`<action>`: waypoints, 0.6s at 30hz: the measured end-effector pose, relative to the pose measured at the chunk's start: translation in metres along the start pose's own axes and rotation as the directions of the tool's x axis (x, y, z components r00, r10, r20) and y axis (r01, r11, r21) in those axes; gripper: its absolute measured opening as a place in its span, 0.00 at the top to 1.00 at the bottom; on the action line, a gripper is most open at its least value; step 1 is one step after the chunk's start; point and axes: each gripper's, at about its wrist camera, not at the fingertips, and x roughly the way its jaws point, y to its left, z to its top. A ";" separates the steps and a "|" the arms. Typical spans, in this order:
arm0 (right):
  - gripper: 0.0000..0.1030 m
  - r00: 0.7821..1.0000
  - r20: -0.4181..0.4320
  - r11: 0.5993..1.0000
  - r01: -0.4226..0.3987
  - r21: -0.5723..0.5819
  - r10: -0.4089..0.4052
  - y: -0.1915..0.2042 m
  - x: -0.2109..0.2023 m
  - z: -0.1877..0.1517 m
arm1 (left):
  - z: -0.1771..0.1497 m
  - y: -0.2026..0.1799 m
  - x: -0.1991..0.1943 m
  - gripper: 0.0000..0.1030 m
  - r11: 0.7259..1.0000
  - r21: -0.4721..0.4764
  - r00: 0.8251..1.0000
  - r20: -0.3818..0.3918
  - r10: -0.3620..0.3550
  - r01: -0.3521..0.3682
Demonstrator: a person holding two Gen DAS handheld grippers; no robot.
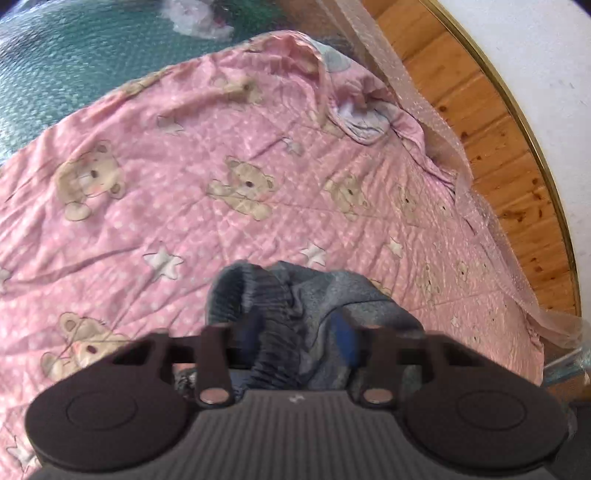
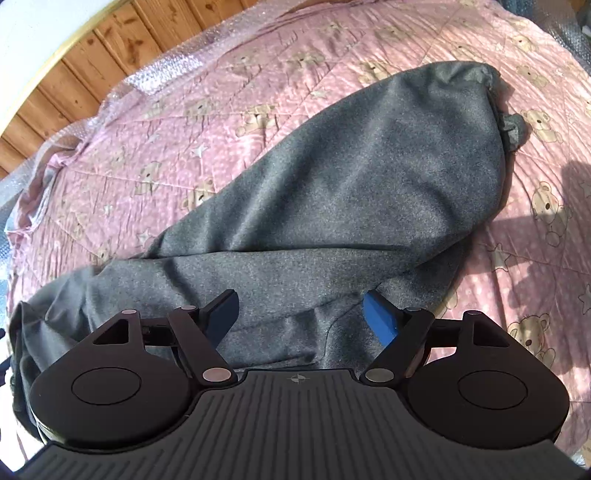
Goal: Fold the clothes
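Grey sweatpants [image 2: 351,192] lie stretched across a pink teddy-bear quilt [image 2: 258,107] in the right wrist view, the ribbed end at the far right. My right gripper [image 2: 301,314] is open, its blue-padded fingers [image 2: 380,321] spread just above the near edge of the grey fabric. In the left wrist view a bunched ribbed part of the same grey garment [image 1: 280,306] sits between the fingers of my left gripper [image 1: 295,332], which look closed around it; the fabric hides the pads.
The quilt [image 1: 221,184] covers a bed beside a wooden wall [image 1: 480,110]. Bubble wrap [image 1: 443,147] edges the bed. A teal cover [image 1: 74,55] and a white bag [image 1: 199,18] lie beyond the quilt.
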 end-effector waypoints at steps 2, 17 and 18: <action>0.25 1.000 -0.008 1.000 0.005 -0.004 -0.005 -0.003 0.002 -0.002 | 0.008 -0.022 -0.002 1.00 0.995 0.050 0.996 -0.006 -0.084 0.084; 0.25 1.000 0.007 0.988 -0.031 0.154 0.030 -0.025 0.016 -0.002 | -0.003 -0.005 -0.055 0.30 0.987 0.011 0.987 0.015 -0.161 0.161; 0.25 0.999 0.004 0.990 -0.035 0.138 0.035 -0.019 0.014 -0.004 | -0.004 0.003 -0.037 0.32 0.993 -0.014 0.993 -0.008 -0.118 0.118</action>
